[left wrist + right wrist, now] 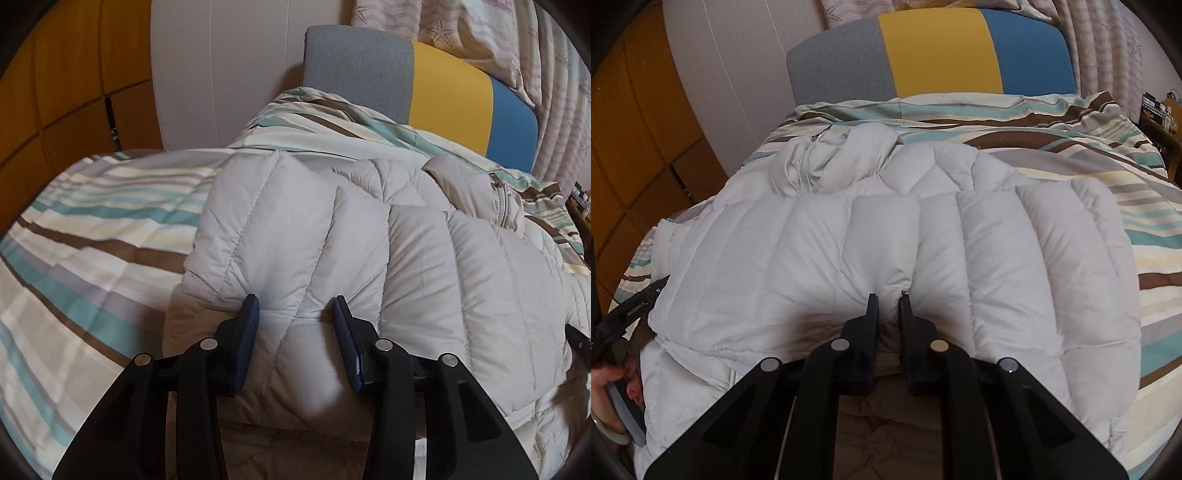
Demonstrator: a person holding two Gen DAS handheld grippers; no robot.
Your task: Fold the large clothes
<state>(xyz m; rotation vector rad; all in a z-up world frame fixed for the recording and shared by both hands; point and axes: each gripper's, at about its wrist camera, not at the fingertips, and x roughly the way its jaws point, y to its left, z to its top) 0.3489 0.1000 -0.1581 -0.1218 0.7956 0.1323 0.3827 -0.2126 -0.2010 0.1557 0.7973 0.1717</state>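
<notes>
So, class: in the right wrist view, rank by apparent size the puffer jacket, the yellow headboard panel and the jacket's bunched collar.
1. puffer jacket, largest.
2. yellow headboard panel
3. bunched collar
The panel and collar look close; the panel lies farther away, so that order is unsure.

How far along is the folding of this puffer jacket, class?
Done: the puffer jacket lies on the striped bedspread, bottom edge doubled up. In hand: the right gripper pinches that edge; the left gripper straddles it, jaws apart. Left: collar end unfolded.

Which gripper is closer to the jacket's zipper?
Left. The left gripper sits just left of the zipper; the right gripper holds the puffer jacket farther right.
</notes>
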